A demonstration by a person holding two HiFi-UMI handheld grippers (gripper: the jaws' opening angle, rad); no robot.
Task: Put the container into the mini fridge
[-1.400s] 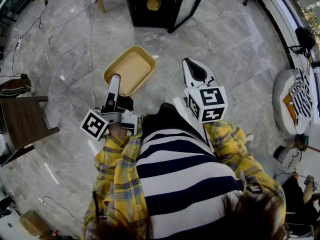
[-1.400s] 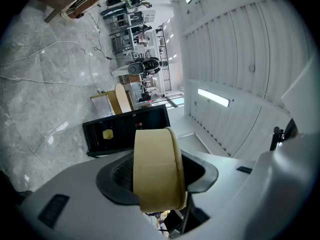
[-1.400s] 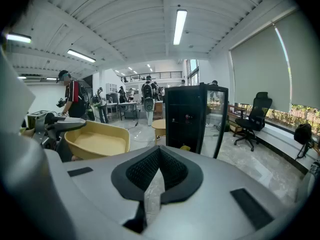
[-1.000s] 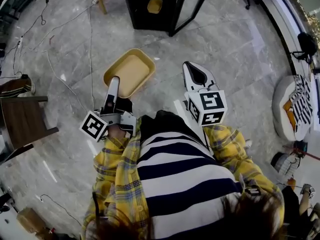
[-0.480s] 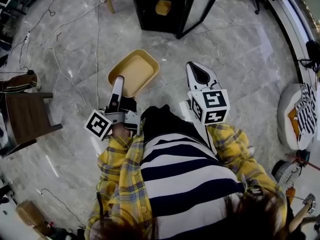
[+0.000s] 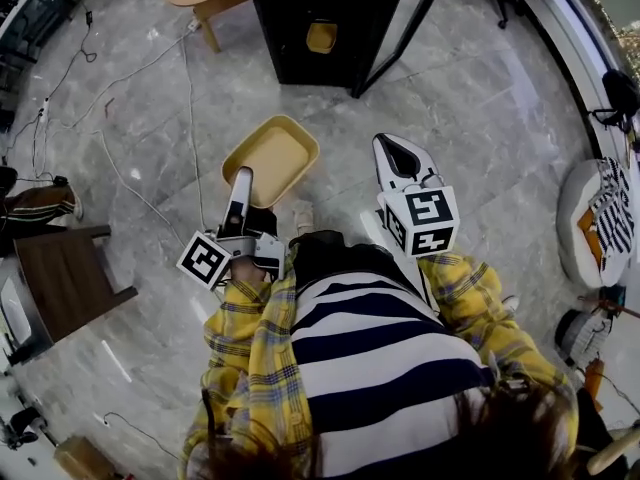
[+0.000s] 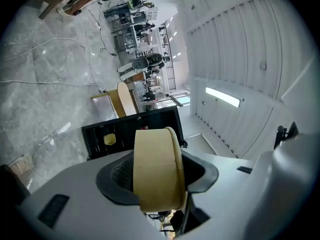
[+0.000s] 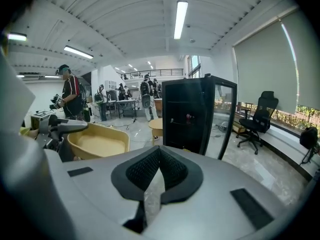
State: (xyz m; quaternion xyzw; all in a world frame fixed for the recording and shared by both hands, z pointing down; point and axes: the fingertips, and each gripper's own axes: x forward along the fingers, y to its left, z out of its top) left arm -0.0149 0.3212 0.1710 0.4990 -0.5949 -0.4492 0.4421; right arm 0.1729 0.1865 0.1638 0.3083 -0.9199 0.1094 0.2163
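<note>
- Short of the mini fridge (image 6: 300, 28), my left gripper (image 6: 241, 180) clenches the container (image 6: 272, 156) by its near wall, mouth up, ready for the open front.
- Equally short of the fridge, my right gripper (image 6: 396, 150) hangs closed and empty, unneeded.

Marble floor (image 6: 480, 98) carries mini fridge (image 6: 300, 13) and chair (image 6: 62, 280)

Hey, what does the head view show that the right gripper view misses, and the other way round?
Only the head view: the person's striped shirt, a dark wooden chair and loose cables on the marble floor.

Only the right gripper view: ceiling lights, people by benches in the background, and the right claw closed on nothing.

Both: the tan container gripped by the left claw, and the black mini fridge with its glass door open.
</note>
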